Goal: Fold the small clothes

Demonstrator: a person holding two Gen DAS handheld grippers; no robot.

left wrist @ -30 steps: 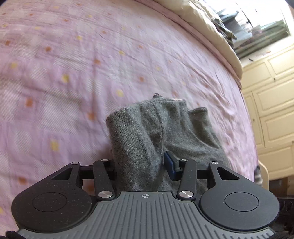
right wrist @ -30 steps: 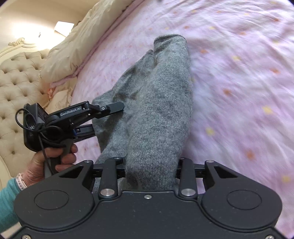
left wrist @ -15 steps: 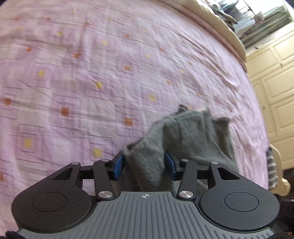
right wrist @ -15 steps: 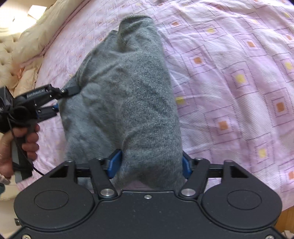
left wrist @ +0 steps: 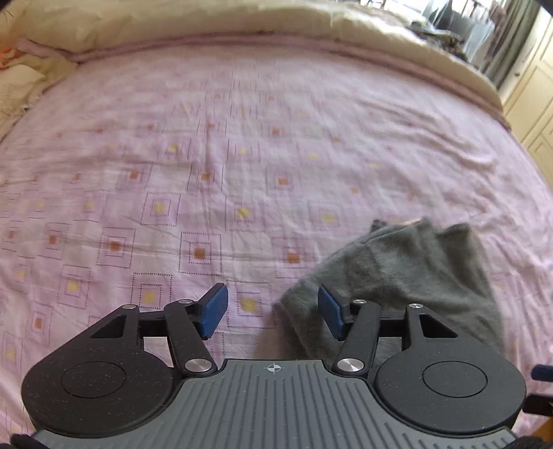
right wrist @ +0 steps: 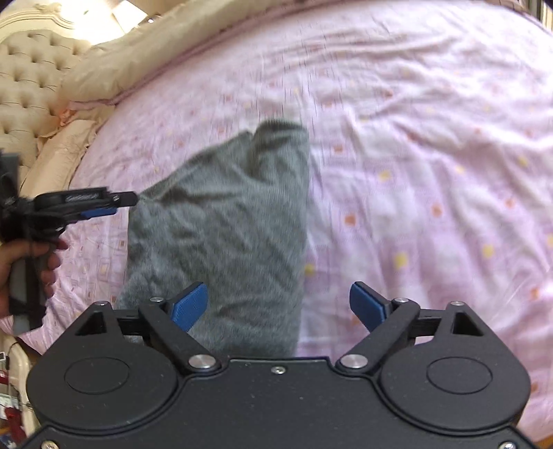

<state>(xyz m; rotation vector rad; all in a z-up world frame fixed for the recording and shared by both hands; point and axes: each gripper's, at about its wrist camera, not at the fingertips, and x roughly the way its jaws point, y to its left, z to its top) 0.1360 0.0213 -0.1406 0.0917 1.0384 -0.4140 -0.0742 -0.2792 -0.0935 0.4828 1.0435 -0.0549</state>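
A grey knitted garment (right wrist: pixel 228 221) lies folded and rumpled on the pink patterned bedspread (right wrist: pixel 432 145).

In the right wrist view, the right tongs (right wrist: pixel 278 307) stand wide, their blue pads far apart and holding nothing. The near end of the garment lies between them, close against the left pad (right wrist: pixel 190 305), with bare bedspread between the cloth and the other pad.

The left tongs (right wrist: pixel 117 203) sit at the garment's left edge, gripped by a person's hand (right wrist: pixel 31 259); from this side view their tip seems to reach the cloth, though blur keeps contact uncertain.

In the left wrist view, the left tongs (left wrist: pixel 269 311) are spread wide with only bedspread (left wrist: pixel 242 145) between the pads. The garment (left wrist: pixel 408 273) lies to the right, its edge reaching just inside the right pad (left wrist: pixel 330 312). A cream quilt (left wrist: pixel 207 17) lines the far side of the bed.
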